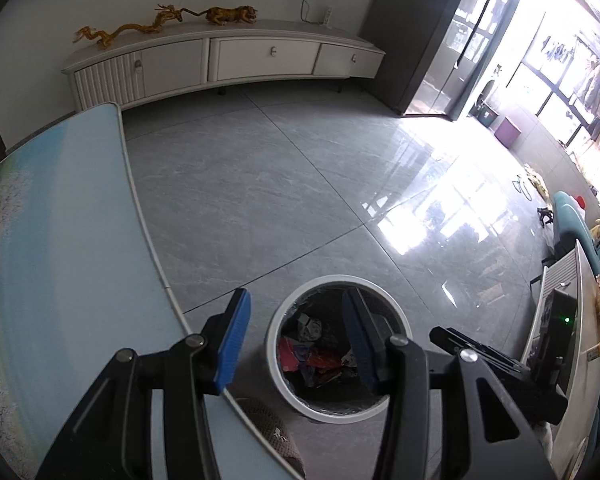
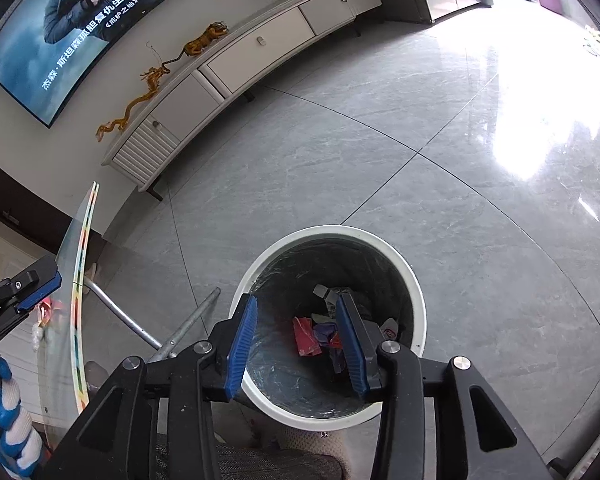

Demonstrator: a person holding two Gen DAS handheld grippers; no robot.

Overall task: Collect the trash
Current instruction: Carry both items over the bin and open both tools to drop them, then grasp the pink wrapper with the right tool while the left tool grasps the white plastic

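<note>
your left gripper (image 1: 294,344) and right gripper (image 2: 296,348) hang over the white bin (image 2: 418,312), both spread apart and empty. crumpled wrappers (image 2: 308,338) lie inside.

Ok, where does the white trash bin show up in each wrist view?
Left wrist: trash bin sits bottom centre, on the floor beside the table edge, partly behind the gripper's right finger.
Right wrist: trash bin sits bottom centre, seen between the gripper fingers.
Shared landmark: the white cabinet with gold figurines, along the far wall.
</note>
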